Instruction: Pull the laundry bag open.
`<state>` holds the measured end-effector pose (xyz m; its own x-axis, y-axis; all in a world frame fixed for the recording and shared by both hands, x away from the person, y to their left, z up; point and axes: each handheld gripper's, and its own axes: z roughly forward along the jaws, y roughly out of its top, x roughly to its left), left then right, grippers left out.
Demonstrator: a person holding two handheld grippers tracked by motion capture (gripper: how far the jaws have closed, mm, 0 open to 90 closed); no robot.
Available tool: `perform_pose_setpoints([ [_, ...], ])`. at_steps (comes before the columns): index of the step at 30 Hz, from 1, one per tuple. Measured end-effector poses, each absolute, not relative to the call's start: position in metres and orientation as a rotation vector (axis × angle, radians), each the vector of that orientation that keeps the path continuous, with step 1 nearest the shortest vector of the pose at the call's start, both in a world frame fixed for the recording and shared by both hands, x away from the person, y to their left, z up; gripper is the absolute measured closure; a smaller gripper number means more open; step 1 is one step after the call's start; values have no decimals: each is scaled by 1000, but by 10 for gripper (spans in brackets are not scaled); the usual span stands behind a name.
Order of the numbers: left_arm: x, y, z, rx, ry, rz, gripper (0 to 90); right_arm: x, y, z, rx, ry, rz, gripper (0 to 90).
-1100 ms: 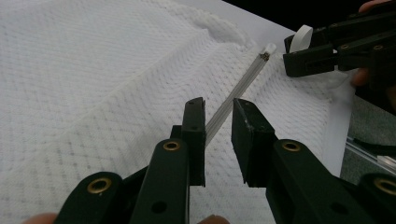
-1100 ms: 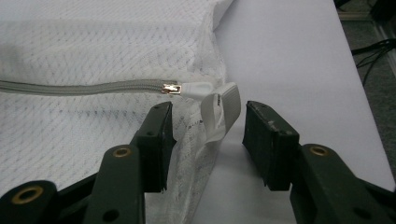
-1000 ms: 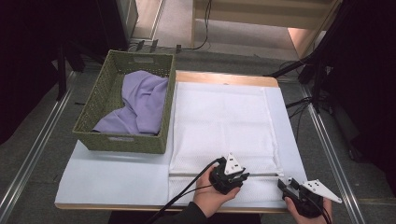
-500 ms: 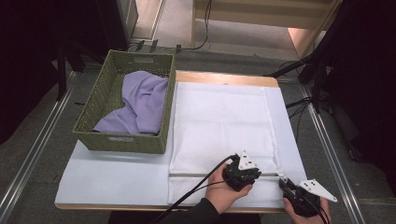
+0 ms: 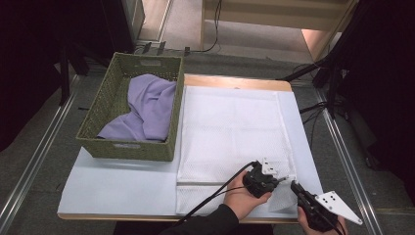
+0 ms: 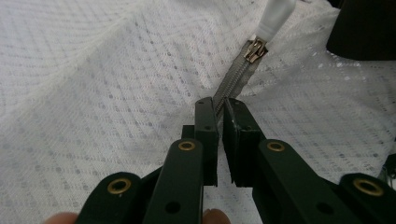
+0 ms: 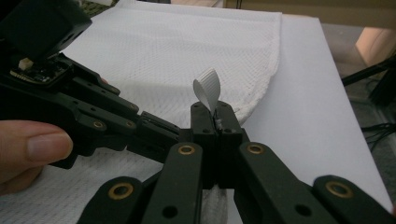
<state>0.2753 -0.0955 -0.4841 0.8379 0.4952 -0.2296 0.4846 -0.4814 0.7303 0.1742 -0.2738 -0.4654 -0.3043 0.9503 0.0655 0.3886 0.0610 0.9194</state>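
Note:
A white mesh laundry bag [image 5: 230, 127] lies flat on the table, its zipper [image 6: 233, 81] running along the near part. My left gripper [image 5: 281, 179] is shut on the zipper tape [image 6: 219, 105] just behind the metal slider [image 6: 255, 49]; its jaws have just been closing. My right gripper [image 5: 294, 186] comes in from the near right corner and has just closed on the white pull tab [image 7: 208, 88], which loops up out of its jaws [image 7: 215, 109]. The two grippers' tips nearly meet. In the right gripper view the left gripper [image 7: 173, 133] reaches in from the left.
A green woven basket [image 5: 122, 149] holding a purple cloth [image 5: 147, 105] stands at the left, against the bag's edge. The bag rests on a pale sheet [image 5: 117, 183] that covers the wooden table. Cables and dark stands lie on the floor beyond and to the right.
My left hand has slid to the right along the zipper line, towards the right gripper. The right gripper has risen a little and now pinches the pull tab.

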Motion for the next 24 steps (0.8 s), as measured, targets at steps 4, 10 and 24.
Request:
perform_pose_setpoints([
  [4,277,-94,-484,2150,717,2,802,177,-274,-470,1373,1762,1255,900],
  [10,279,-93,-484,2144,712,-28,782,177,-275,-470,1369,1766,1289,900],
  [24,280,-95,-479,2142,677,112,600,175,-272,-468,1339,1758,1323,900],
])
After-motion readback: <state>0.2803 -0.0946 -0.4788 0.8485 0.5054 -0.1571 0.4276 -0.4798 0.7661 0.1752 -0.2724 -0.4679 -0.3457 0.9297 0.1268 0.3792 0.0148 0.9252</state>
